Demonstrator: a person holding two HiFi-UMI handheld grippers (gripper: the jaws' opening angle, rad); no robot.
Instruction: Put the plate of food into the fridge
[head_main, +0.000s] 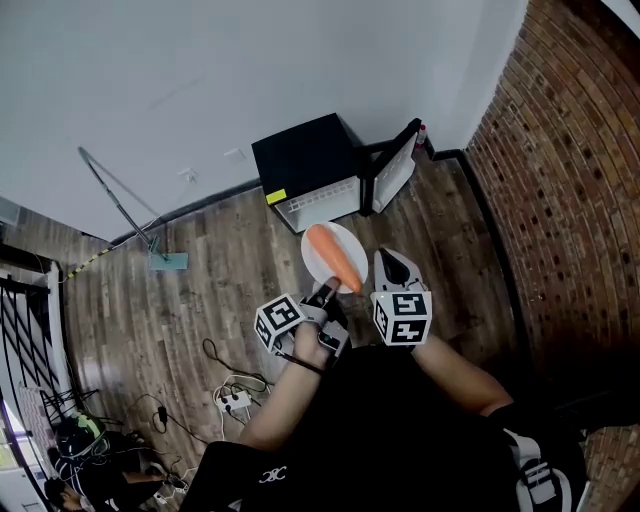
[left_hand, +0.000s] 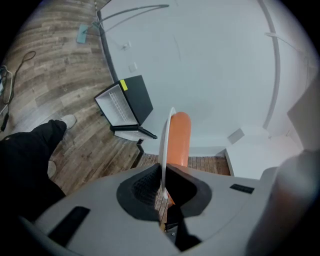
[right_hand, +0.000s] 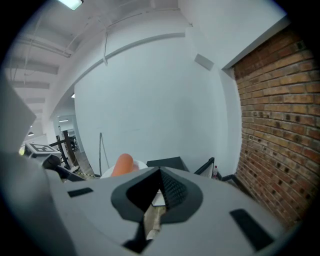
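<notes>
Plate's up and carried, not in yet! The left gripper (head_main: 325, 292) is clamped on the near rim of the white plate (head_main: 348, 243), with the carrot (head_main: 338, 258) riding just beyond its jaws. The black mini fridge (head_main: 305, 160) waits well ahead and below, door (head_main: 395, 170) swung open. The right gripper (head_main: 397, 268) floats alongside, jaws together, empty.

Fridge (head_main: 305, 155) interior contents too small to tell
</notes>
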